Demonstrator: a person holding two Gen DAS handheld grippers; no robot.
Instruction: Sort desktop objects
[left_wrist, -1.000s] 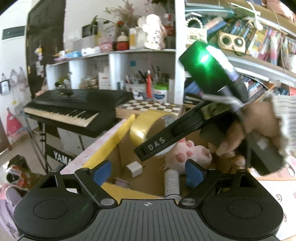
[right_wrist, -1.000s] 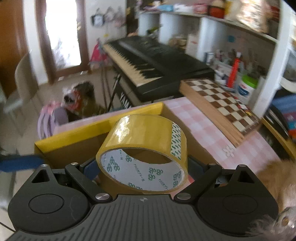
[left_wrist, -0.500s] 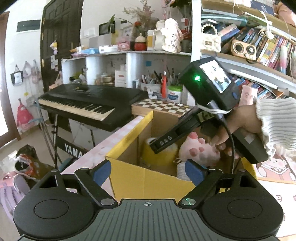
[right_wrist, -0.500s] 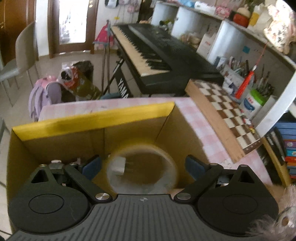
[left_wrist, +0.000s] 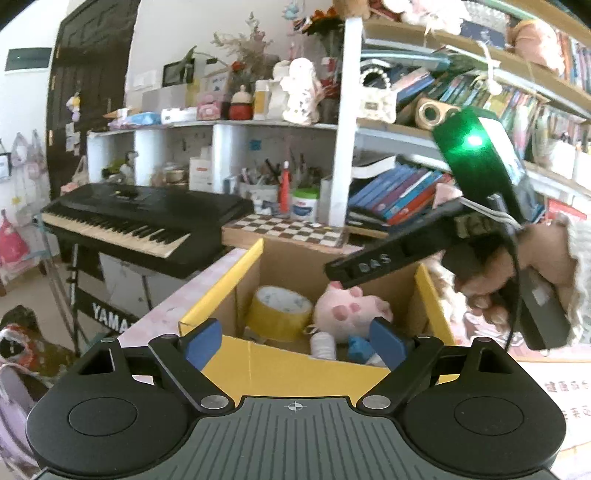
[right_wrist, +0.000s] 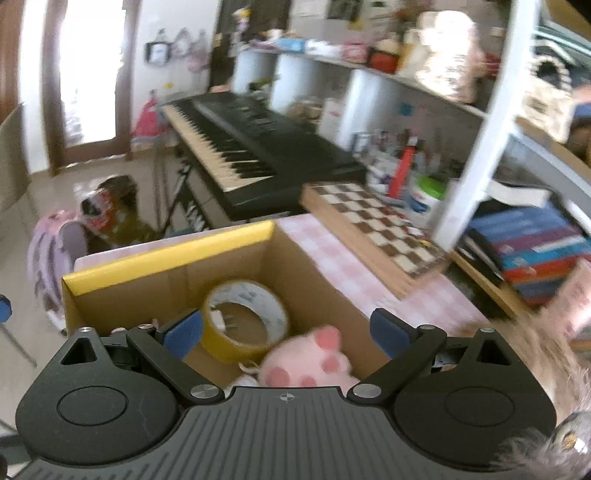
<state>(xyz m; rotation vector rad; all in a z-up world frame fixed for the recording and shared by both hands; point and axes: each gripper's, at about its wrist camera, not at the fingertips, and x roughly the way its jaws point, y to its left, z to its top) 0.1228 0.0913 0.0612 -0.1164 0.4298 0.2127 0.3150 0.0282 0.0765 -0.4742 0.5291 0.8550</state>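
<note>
Both tongs stand spread and empty: the left tongs (left_wrist: 295, 341) at the cardboard box's (left_wrist: 295, 371) near wall, the right tongs (right_wrist: 286, 328) above it. The yellow tape roll (right_wrist: 245, 319) lies inside, the pink plush paw (right_wrist: 306, 365) at its 4 o'clock. A careless right-hand swing could clip the box rim and shove the box across the pink checked surface (right_wrist: 354, 277).

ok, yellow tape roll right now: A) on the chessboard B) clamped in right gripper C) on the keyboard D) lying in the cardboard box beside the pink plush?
D: the yellow tape roll lies on the floor of the cardboard box next to the pink plush, and the right gripper is open and empty.
</note>
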